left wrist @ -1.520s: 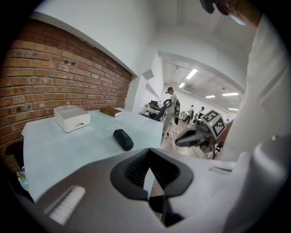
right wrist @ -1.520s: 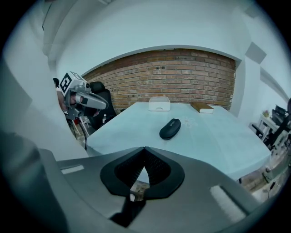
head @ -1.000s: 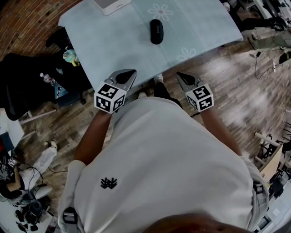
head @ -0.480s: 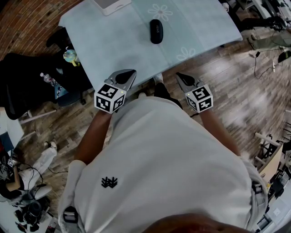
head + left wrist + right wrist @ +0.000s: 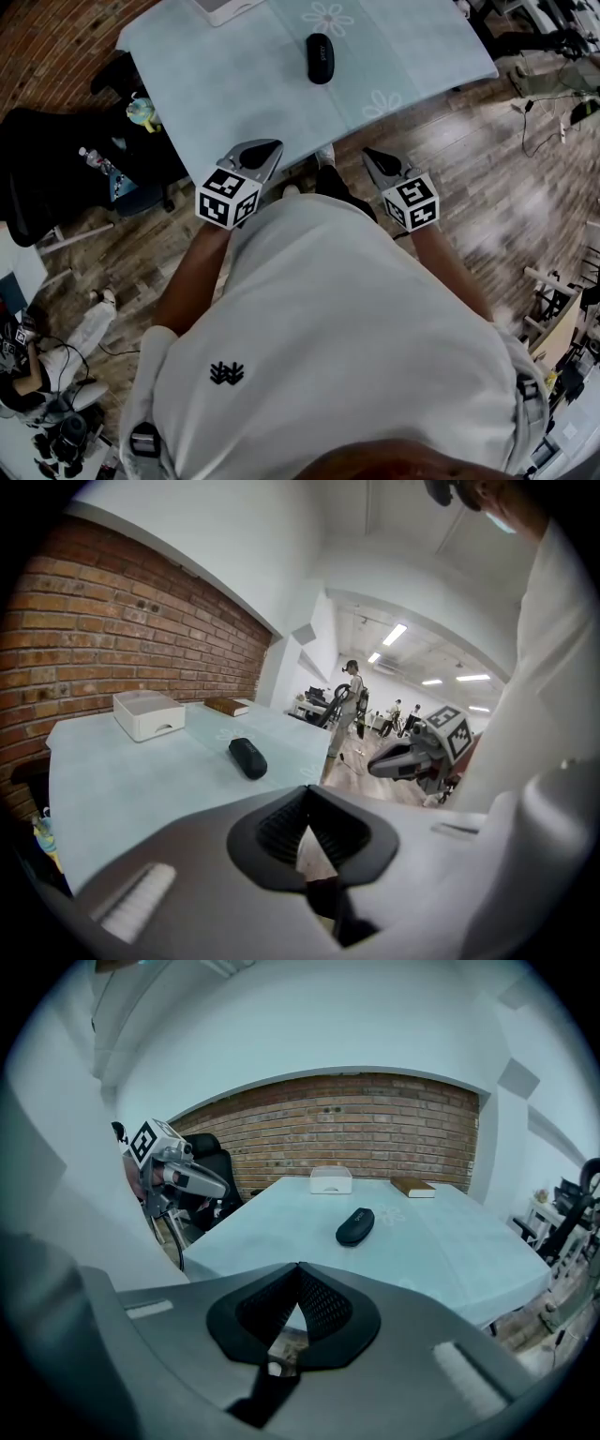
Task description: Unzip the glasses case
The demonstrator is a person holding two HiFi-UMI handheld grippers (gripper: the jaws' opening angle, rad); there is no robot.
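A black zipped glasses case [image 5: 320, 58] lies on the pale blue table [image 5: 234, 94], past its middle. Both grippers hang in front of the person's body, short of the table's near edge and well apart from the case. My left gripper [image 5: 269, 149] is shut and empty, its tip just over the table edge. Shut and empty too, my right gripper [image 5: 371, 155] hovers above the wooden floor. The left gripper view has the case [image 5: 248, 758] ahead and the right gripper [image 5: 382, 765] off to the side. In the right gripper view, the case [image 5: 355, 1226] lies ahead.
A white box [image 5: 225, 9] and a brown book [image 5: 412, 1187] sit at the table's far edge by a brick wall [image 5: 356, 1119]. A black office chair [image 5: 56, 169] stands left of the table. People [image 5: 354, 700] stand far back in the room.
The head view has shifted slightly, so the table and case sit a little higher in frame. Both grippers stay shut and almost still.
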